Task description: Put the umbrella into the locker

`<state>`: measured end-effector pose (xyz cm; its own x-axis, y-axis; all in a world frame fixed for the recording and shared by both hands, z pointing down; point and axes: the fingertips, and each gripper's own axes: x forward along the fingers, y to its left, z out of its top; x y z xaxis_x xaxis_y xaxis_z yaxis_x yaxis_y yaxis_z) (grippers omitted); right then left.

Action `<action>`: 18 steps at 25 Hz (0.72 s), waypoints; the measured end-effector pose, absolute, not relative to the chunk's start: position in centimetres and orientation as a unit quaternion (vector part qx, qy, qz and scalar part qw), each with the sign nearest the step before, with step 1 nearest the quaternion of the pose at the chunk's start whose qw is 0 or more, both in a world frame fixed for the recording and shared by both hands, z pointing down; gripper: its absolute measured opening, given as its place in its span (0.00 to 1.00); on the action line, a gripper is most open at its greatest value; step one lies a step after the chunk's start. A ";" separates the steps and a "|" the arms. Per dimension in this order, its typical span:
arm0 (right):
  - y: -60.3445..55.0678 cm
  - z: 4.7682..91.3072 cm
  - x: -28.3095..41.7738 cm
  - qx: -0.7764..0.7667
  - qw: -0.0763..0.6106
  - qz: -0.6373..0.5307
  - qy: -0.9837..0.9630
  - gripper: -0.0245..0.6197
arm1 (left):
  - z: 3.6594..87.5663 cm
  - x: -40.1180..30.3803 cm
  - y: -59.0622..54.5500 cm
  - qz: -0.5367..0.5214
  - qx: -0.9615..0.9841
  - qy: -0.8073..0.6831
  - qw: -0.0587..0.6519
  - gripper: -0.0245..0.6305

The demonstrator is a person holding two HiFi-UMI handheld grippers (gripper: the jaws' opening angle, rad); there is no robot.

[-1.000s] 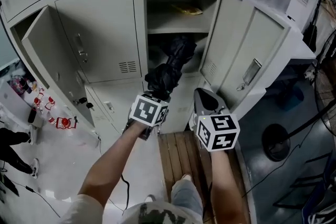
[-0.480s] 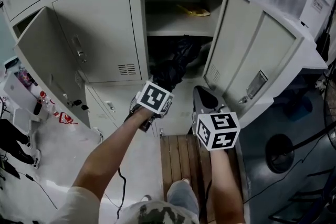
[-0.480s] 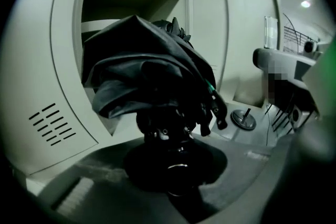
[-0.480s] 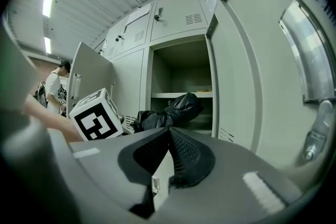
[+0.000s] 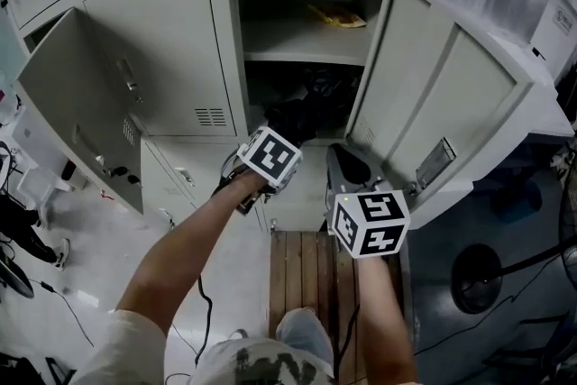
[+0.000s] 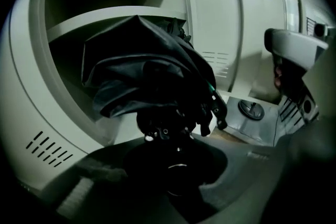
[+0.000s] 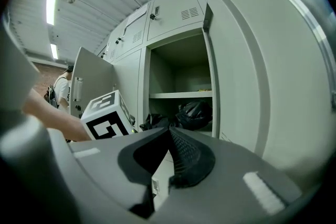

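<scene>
A black folded umbrella (image 5: 311, 106) reaches into the lower compartment of the open grey locker (image 5: 233, 41), under its shelf. My left gripper (image 5: 287, 131) is shut on the umbrella's handle end at the locker mouth. In the left gripper view the bunched umbrella canopy (image 6: 149, 73) fills the middle, and the left gripper (image 6: 173, 131) grips the dark handle below it. My right gripper (image 5: 347, 165) hangs a little right of the opening, beside the door, with its jaws together on nothing. In the right gripper view the right gripper (image 7: 169, 131) points at the compartment, where the umbrella (image 7: 194, 113) lies.
The locker door (image 5: 433, 95) swings open on the right. Another open door (image 5: 77, 104) stands at the left. A yellow item (image 5: 338, 14) lies on the upper shelf. A wooden board (image 5: 311, 270) lies on the floor under my arms. A person (image 7: 60, 89) stands at the far left.
My left gripper has pushed forward and a little down, so the umbrella now sits deeper in the lower compartment. The right gripper has drifted slightly towards the locker, still shut.
</scene>
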<state>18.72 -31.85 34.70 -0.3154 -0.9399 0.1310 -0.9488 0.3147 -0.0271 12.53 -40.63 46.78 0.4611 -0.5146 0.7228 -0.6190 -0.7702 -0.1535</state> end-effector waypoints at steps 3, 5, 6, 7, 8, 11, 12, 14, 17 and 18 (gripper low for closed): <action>-32.4 34.8 19.4 0.576 0.046 0.053 -0.814 0.04 | 47.7 13.1 -40.7 0.418 0.843 -0.323 0.102 0.14; -32.7 34.8 19.7 0.571 0.047 0.056 -0.818 0.04 | 47.8 13.5 -41.3 0.429 0.836 -0.324 0.109 0.14; -32.9 34.8 19.9 0.569 0.048 0.058 -0.819 0.04 | 47.9 13.5 -41.8 0.435 0.831 -0.328 0.109 0.14; -33.1 34.8 19.9 0.567 0.048 0.059 -0.820 0.04 | 47.9 13.5 -42.4 0.442 0.826 -0.334 0.107 0.14; -33.3 34.8 20.0 0.566 0.047 0.060 -0.821 0.04 | 48.0 13.4 -43.1 0.448 0.820 -0.341 0.105 0.14; -33.8 35.2 20.1 0.563 0.052 0.060 -0.822 0.04 | 48.2 13.9 -44.6 0.452 0.815 -0.346 0.107 0.14; -34.0 35.4 20.1 0.563 0.054 0.059 -0.822 0.04 | 48.4 14.1 -45.1 0.453 0.814 -0.347 0.107 0.14; -34.4 35.5 20.0 0.564 0.054 0.056 -0.822 0.04 | 48.7 14.1 -46.4 0.460 0.810 -0.350 0.102 0.14; -35.3 35.8 20.3 0.573 0.044 0.060 -0.816 0.04 | 48.7 14.4 -48.5 0.467 0.806 -0.354 0.080 0.14; -35.5 36.1 20.5 0.578 0.042 0.064 -0.812 0.04 | 48.8 14.5 -49.0 0.469 0.805 -0.355 0.074 0.14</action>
<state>20.47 -35.53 36.06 -0.3272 -0.9341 0.1428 -0.9449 0.3226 -0.0552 14.53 -49.01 48.81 0.3076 -0.5022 0.8082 -0.6415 -0.7368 -0.2136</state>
